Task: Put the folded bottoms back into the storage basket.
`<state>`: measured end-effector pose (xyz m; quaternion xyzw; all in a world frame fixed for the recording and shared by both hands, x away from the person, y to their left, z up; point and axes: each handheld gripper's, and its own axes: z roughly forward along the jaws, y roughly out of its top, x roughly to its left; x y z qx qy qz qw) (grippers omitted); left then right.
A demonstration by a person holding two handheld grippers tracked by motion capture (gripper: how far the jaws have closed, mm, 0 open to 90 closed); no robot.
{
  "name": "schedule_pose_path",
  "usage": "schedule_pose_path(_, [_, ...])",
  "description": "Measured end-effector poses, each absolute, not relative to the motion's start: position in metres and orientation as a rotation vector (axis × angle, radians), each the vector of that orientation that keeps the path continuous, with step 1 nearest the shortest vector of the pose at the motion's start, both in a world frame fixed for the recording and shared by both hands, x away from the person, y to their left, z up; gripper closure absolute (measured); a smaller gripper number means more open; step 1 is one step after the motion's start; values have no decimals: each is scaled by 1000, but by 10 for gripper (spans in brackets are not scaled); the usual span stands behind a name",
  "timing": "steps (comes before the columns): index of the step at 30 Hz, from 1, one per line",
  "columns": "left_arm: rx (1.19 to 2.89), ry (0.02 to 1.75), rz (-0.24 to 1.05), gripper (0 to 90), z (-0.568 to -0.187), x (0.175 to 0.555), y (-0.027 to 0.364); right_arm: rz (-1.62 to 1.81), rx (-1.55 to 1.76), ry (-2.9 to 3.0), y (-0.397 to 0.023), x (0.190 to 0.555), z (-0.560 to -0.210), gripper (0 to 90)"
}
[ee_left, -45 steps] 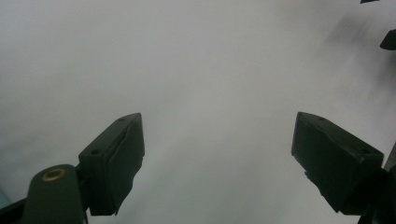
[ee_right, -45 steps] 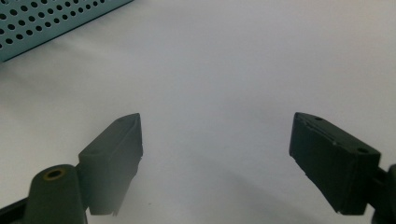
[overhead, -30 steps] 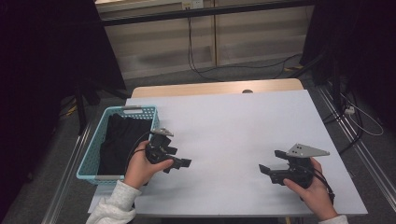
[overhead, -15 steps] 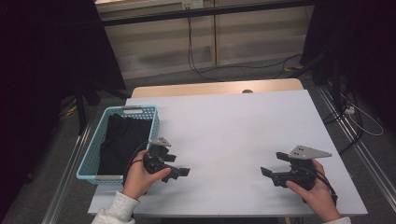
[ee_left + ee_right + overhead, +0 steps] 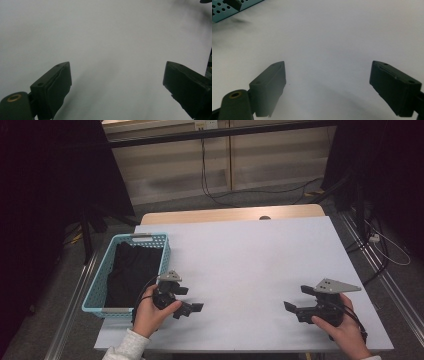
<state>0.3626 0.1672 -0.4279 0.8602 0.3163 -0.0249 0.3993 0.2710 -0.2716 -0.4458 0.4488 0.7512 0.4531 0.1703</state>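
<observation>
The dark cloth (image 5: 132, 272) is seen lying in the blue basket (image 5: 95, 285) at the tabletop's (image 5: 250, 260) left edge, lengthwise front to back. The left claw (image 5: 192, 306), just opened and empty, is placed beside it; the right claw (image 5: 295, 307), released, is held well apart.

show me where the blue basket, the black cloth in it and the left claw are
blue basket (image 5: 93, 287), high view, on its left rim.
black cloth (image 5: 131, 272), high view, on the middle of the fabric.
left claw (image 5: 192, 308), high view, between its open jaw tips.
</observation>
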Motion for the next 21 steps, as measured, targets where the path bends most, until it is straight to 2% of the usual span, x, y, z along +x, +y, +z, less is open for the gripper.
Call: schedule_pose_path(21, [2163, 752, -47, 77, -429, 359, 174, 1258, 1279, 2130, -276, 269, -449, 120])
